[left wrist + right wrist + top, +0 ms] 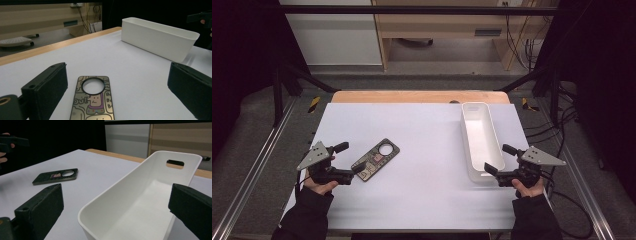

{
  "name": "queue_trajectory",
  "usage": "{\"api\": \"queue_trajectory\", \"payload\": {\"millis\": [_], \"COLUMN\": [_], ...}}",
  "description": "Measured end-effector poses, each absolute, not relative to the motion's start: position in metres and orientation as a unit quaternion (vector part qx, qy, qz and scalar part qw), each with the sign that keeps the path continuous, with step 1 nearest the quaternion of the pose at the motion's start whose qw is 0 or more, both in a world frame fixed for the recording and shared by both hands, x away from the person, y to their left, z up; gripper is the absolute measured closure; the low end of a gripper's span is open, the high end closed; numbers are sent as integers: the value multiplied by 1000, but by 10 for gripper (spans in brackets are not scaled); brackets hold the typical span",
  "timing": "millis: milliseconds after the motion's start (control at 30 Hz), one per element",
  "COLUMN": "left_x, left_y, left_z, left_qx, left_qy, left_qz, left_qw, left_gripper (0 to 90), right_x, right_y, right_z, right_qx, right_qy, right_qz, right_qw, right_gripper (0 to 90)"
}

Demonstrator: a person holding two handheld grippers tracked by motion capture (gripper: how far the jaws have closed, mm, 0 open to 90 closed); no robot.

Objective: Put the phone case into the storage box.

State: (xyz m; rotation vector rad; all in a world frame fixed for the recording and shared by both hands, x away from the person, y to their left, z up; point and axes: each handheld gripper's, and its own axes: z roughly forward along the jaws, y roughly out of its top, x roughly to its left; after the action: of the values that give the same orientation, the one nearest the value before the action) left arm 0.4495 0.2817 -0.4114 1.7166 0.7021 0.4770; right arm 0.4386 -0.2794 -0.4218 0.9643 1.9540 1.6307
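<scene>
Left gripper view: phone case between spread jaws.

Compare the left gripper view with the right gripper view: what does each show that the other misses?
Left gripper view: the cartoon print on the phone case, lying flat between the left gripper's open jaws, and the outer wall of the white bin.

Right gripper view: the bin's bare inside and its handle slot, its near end between the right gripper's open jaws.

Both: case, bin, white table.
</scene>
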Motion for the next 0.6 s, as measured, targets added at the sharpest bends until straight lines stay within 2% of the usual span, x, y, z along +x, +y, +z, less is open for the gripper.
{"api": "queue_trajectory", "payload": {"millis": [600], "left_x": [451], "left_y": [277], "left_z": [-405], "left_qx": [740], "left_qy": [307], "left_qz": [202], "left_qw": [564], "left_gripper": [23], "right_x": [438], "right_y": [-279], "right_z": [-422], "right_qx": [345], "right_qy": [703], "right_qz": [585], "right_qw": [210], "right_gripper": [4]}}
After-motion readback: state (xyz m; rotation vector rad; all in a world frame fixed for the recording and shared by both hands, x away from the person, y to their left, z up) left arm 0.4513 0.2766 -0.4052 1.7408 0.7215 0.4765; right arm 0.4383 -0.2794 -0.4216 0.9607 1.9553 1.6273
